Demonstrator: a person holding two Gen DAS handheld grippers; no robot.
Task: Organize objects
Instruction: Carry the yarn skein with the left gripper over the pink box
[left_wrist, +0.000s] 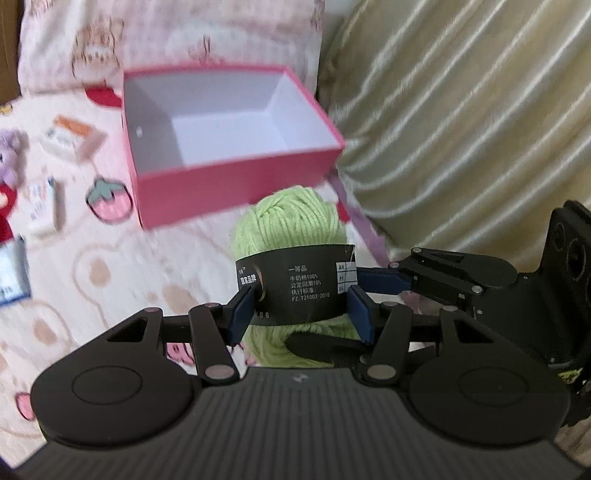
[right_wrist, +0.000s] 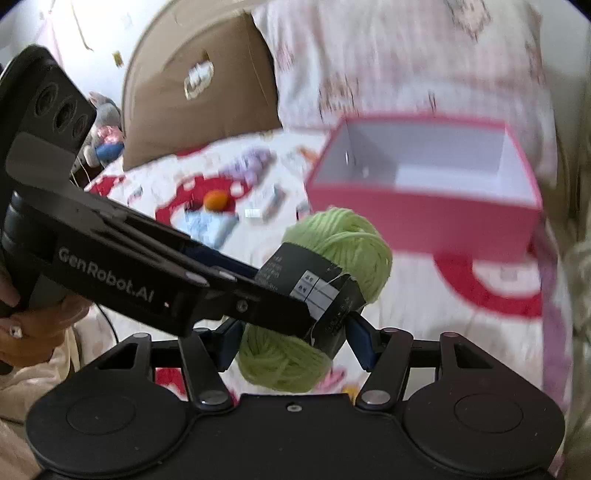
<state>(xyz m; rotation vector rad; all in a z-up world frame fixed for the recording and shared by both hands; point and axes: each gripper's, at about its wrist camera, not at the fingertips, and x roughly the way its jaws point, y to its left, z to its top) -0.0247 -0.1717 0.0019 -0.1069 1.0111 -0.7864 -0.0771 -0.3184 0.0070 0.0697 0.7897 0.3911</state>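
Two grippers on one item: left gripper (left_wrist: 301, 308) is clamped across the dark paper band of the green yarn skein (left_wrist: 291, 218), blue pads pressing the band from both sides. Right gripper (right_wrist: 291, 341) straddles the same skein lower down; its pads sit against the yarn and label edge, so I read it as gripping too, though the left tool crossing in front hides part of the contact. Yarn is airborne, clear of the patterned bedspread (left_wrist: 122, 266), just short of the pink box (left_wrist: 229, 125). Box sits open with nothing visible inside, so nothing is sorted yet by my read. Left to do: carry yarn over the rim, release, then the small cartons (left_wrist: 70, 138), the orange ball (right_wrist: 216, 201) and other bits scattered on the bed. Background is motion-blurred, item count unclear.
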